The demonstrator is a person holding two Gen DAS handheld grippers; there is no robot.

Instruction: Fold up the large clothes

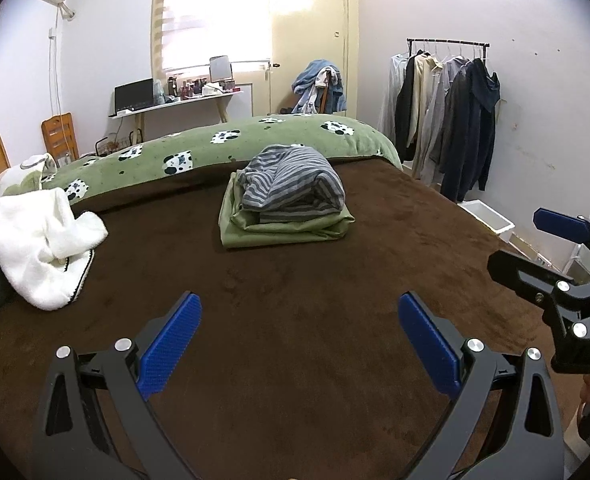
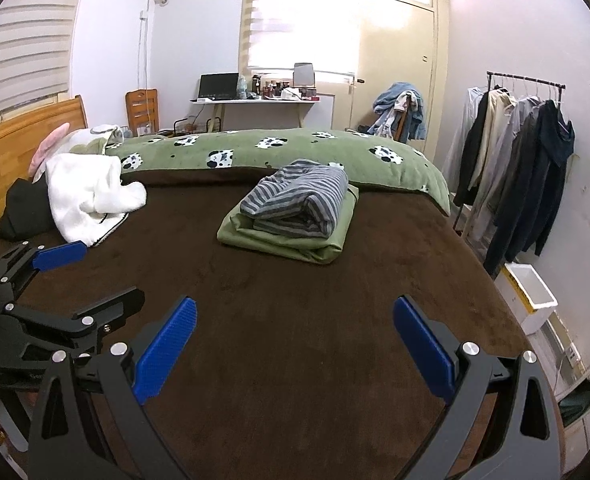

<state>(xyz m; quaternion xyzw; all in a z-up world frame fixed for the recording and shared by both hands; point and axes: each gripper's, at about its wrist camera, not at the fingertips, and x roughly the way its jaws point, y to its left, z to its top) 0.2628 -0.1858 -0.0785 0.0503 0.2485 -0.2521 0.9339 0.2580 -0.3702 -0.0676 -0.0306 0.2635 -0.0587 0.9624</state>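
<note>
Two empty grippers hover over the brown plush bedspread (image 1: 295,320). At left frame, the crumpled white fleece garment (image 1: 43,240) awaits folding; spread it flat first. Centre: left gripper (image 1: 299,344) wide open. Right edge: right gripper (image 2: 294,344) likewise wide.

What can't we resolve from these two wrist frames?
- Black item at the headboard: mostly covered by the white fleece garment in both views; type unclear.
- Folded green piece: striped garment on top hides its shape.
- Desk items: too small, window glare.
- Right gripper in the left view: cut by the edge.
</note>
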